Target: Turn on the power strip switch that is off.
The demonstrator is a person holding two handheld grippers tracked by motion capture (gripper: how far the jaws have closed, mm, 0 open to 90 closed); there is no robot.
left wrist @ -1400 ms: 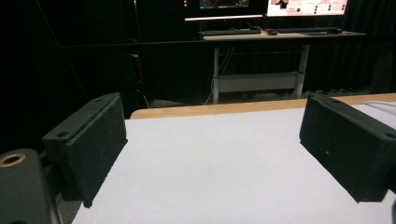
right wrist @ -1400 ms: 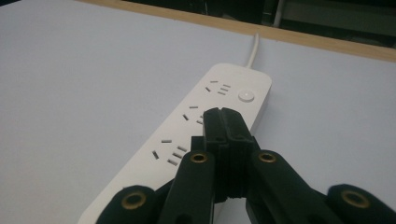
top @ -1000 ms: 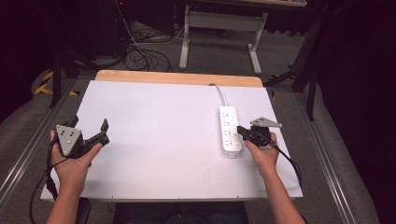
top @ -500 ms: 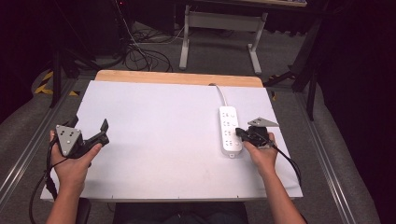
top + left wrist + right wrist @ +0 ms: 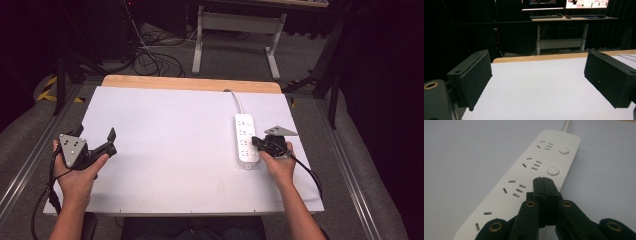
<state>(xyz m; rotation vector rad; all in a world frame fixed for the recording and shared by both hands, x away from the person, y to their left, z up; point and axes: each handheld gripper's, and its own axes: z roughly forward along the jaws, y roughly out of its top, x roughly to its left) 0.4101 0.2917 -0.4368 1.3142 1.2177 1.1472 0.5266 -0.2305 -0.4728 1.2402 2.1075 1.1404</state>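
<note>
The left gripper (image 5: 95, 148) sits at about 8 o'clock on the table (image 5: 170, 125) with its jaws wide open, holding nothing. At 4 o'clock the right gripper (image 5: 545, 180) has its jaws pressed together, empty, tip on the strip (image 5: 524, 182) by a button (image 5: 553, 170). A crooked push could slide the strip, since nothing blocks it.

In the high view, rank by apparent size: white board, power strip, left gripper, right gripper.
1. White board
2. Power strip
3. Left gripper
4. Right gripper
The power strip and the left gripper look close, and a hand hides part of each gripper, so those ranks are unsure.
</note>
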